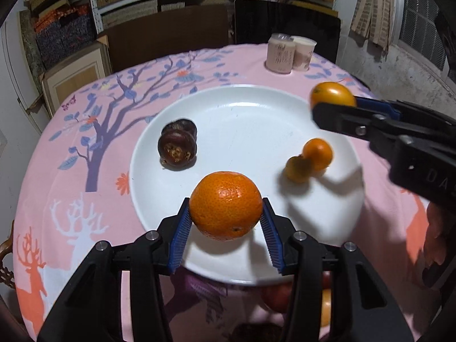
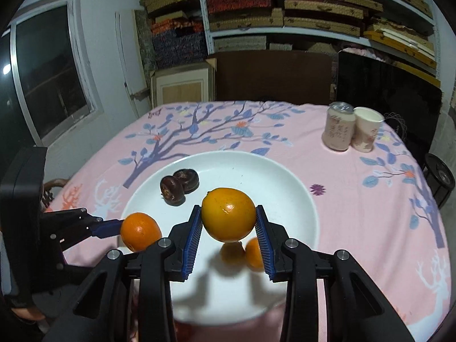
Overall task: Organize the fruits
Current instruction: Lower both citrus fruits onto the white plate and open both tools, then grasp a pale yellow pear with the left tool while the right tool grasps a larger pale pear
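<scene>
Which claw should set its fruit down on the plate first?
Left, probably. Its orange already hangs over the white plate's bare near part, while the right claw's yellow-orange fruit sits above two small fruits.

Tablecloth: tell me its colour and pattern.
The tablecloth is pink, printed with blue-purple leafy trees and white and orange deer. Right wrist view shows it best.

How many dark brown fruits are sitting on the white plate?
2. The front dark fruit and the back dark fruit sit touching on the left part of the white plate. The claws may hide more.
</scene>
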Available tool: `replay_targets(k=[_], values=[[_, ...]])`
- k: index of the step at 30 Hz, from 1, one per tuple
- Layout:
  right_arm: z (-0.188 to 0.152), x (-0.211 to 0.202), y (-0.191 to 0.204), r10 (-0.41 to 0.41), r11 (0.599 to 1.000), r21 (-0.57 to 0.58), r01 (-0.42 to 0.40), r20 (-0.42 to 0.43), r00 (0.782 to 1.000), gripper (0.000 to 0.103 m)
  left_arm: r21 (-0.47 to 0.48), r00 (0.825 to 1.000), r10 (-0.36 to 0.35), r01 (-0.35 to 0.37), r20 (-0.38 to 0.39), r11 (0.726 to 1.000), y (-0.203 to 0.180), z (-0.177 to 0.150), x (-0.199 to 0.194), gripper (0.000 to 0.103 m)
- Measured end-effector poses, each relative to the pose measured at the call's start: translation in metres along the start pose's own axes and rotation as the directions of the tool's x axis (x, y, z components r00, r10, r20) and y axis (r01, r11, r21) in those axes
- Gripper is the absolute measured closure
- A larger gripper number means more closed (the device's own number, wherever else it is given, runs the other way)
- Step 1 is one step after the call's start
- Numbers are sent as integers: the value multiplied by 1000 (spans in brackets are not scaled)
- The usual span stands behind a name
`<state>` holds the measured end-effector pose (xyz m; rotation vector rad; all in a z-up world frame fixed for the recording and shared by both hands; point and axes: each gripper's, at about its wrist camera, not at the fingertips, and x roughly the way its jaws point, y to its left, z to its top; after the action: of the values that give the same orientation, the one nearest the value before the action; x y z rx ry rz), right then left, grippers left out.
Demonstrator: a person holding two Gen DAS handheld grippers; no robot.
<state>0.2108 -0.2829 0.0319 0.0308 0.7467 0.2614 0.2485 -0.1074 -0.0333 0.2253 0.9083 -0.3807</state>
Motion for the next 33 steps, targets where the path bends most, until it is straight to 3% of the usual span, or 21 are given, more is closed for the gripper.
replay_targets(k=[2, 3, 4, 6, 13, 18, 29, 33], values=[[2, 16, 4, 10, 1000, -12, -10, -24, 1000, 65, -25, 1000, -10, 9, -20, 1000, 6, 3, 7, 56], [3, 20, 5, 14, 1000, -16, -15, -26, 1000, 64, -32, 1000, -7, 6, -18, 999, 8, 4, 7, 49], [3, 21, 7, 12, 1000, -22, -12, -21, 1000, 54, -37, 1000, -4, 3, -5, 999, 10, 5, 3, 38], [3, 13, 8, 19, 1000, -19, -19, 5, 1000, 50, -52, 999, 4, -2, 35, 999, 16, 6, -9, 29], [-13, -37, 2, 8, 1000, 6, -8, 43, 999, 50, -76, 994, -6, 14, 106, 997, 26, -9, -63, 26], [-54, -81, -4, 22, 998, 53, -24, 34, 999, 48, -29, 992, -25, 28, 127, 999, 15, -52, -98, 17], [-147, -141, 11, 2, 996, 90, -3, 12, 1000, 45, 126, 993, -98, 90, 58, 988, -34, -167, -139, 16], [-161, -146, 15, 3, 995, 100, -2, -8, 1000, 45, 163, 997, -68, 61, 38, 985, -51, -191, -138, 17]])
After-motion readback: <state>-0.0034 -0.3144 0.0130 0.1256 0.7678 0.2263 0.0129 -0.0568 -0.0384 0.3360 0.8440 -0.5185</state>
